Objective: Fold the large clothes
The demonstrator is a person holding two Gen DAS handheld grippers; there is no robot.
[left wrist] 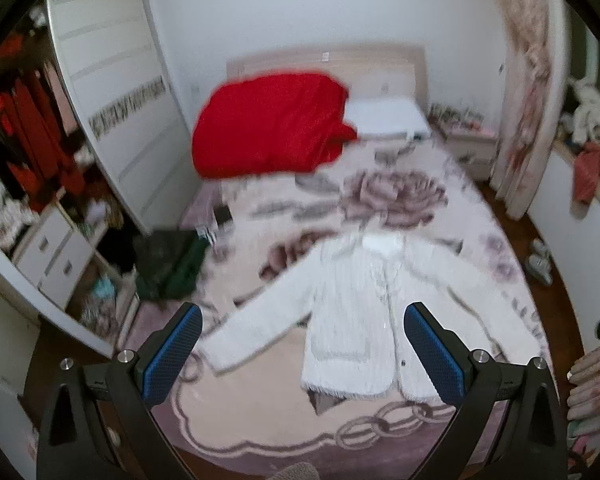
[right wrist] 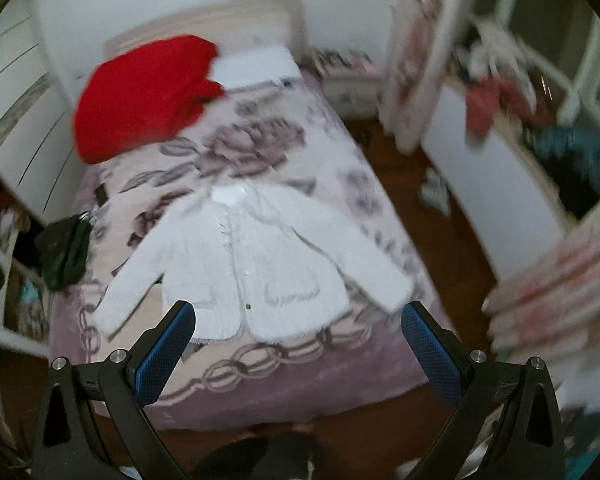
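Observation:
A white fuzzy jacket [left wrist: 352,312] lies flat, front up, sleeves spread, near the foot of a bed with a pink floral blanket [left wrist: 400,200]. It also shows in the right wrist view [right wrist: 256,268]. My left gripper [left wrist: 302,314] is open and empty, held above the bed's foot, over the jacket's hem. My right gripper [right wrist: 298,312] is open and empty, held above the foot of the bed [right wrist: 260,384], near the jacket's hem.
A red quilt [left wrist: 272,128] and a white pillow [left wrist: 384,116] lie at the bed's head. A dark green garment [left wrist: 168,264] hangs off the left side. An open wardrobe [left wrist: 32,184] stands left. A white cabinet [right wrist: 496,184] with clutter stands right. Wooden floor surrounds the bed.

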